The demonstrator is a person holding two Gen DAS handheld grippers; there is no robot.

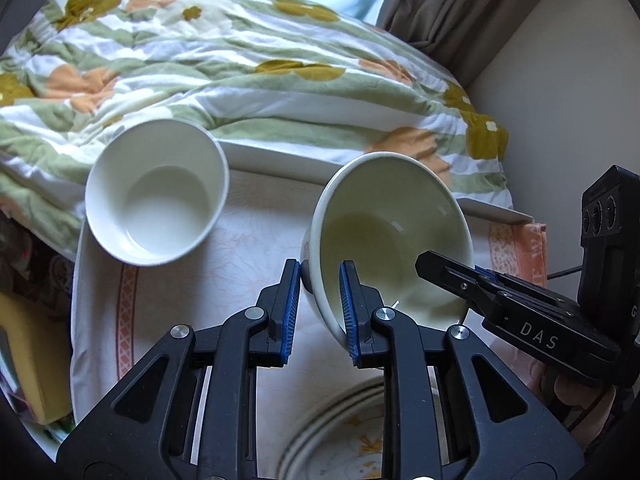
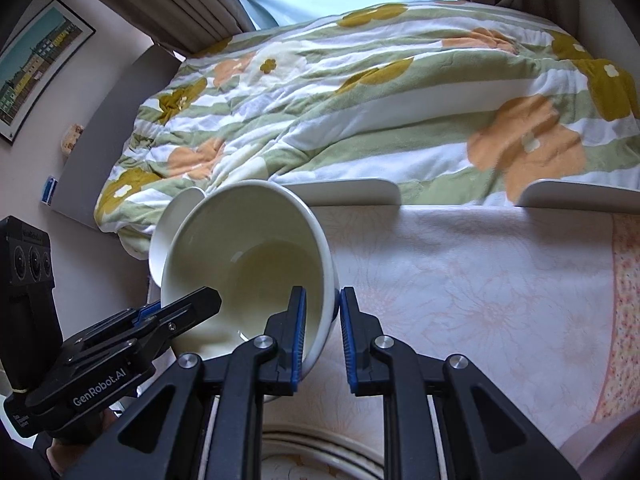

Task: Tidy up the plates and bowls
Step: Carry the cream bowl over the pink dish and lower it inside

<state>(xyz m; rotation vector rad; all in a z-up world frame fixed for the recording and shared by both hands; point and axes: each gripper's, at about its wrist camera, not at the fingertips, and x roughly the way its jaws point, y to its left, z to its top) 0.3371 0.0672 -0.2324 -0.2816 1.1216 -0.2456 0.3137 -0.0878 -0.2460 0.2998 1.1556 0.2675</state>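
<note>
Left wrist view: the left gripper (image 1: 320, 308) has its jaws clamped on the tilted cream bowl's (image 1: 390, 240) near rim, over the counter (image 1: 248, 224); the right gripper (image 1: 448, 276) grips its far side. A white bowl (image 1: 158, 192) sits left.

Right wrist view: the right gripper (image 2: 322, 330) pinches the same bowl's rim; stacked plates (image 2: 320, 454), blurred, seem below.

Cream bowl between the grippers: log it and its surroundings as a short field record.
held item: cream bowl, tilted, off the cloth
left gripper: shut on the bowl's rim
right gripper: shut on the opposite rim
second bowl: white, upright, free, at the tray edge
plates: stacked below the grippers
surface: patterned cloth on a white tray
</note>
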